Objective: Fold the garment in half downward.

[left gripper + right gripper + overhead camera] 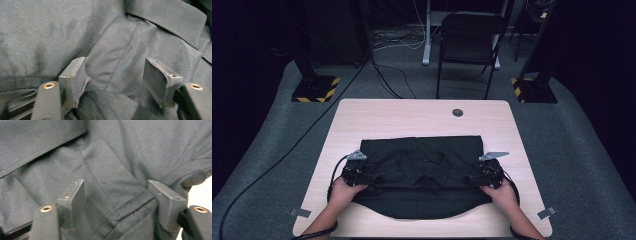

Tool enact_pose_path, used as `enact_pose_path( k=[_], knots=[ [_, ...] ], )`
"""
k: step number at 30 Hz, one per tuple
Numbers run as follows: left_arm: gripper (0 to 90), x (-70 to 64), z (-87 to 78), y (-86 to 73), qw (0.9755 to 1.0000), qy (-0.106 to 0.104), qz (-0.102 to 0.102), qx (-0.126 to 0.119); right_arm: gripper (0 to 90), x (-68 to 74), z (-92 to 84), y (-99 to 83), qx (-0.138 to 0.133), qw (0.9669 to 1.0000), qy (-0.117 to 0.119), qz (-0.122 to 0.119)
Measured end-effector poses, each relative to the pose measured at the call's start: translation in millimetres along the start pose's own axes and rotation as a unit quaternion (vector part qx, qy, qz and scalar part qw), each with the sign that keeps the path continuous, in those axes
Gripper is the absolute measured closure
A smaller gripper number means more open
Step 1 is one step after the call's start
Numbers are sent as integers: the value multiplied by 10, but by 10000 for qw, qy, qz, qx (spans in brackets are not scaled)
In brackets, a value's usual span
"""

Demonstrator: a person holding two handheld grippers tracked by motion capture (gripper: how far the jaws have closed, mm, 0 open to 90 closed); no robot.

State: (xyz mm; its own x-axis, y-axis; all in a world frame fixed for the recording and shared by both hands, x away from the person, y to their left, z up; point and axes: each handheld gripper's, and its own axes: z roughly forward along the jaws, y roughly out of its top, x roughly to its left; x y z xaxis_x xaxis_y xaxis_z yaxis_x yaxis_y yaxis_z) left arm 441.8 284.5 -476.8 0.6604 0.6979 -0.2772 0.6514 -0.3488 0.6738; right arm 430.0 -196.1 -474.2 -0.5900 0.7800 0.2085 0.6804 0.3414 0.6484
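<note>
Dark shirt on table, chair beyond, cables on floor

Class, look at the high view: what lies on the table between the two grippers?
The dark shirt spans the stretch from left gripper to right gripper; its collar sits midway.

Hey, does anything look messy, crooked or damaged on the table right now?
Nothing damaged or spilled. The black shirt lies folded across the table, though its near hem bulges unevenly. Left gripper and right gripper sit open over its sides.

No readable text, label or number anywhere.
</note>
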Motion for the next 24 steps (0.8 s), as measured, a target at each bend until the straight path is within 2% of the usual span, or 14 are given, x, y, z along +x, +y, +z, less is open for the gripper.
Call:
enact_pose_path(
  k=[6,10,14,17,21,24],
  knots=[
    [460,1,-45,31,9998,180,80,85,456,-54,-31,10,-41,9999,-4,110],
    [531,22,-116,48,9998,192,-49,11,527,-75,-76,4,-70,9998,58,192],
    [600,36,-149,58,9997,139,-163,99,568,-76,-124,0,-104,9995,166,250],
    [659,21,-166,71,9997,197,-118,124,621,-57,-167,4,-110,9995,189,212],
    [725,-7,-187,94,9990,384,-35,212,703,-26,-213,24,-37,9997,180,141],
    [785,-42,-226,98,9991,387,52,177,779,4,-243,36,2,9998,194,86]
  ],
)
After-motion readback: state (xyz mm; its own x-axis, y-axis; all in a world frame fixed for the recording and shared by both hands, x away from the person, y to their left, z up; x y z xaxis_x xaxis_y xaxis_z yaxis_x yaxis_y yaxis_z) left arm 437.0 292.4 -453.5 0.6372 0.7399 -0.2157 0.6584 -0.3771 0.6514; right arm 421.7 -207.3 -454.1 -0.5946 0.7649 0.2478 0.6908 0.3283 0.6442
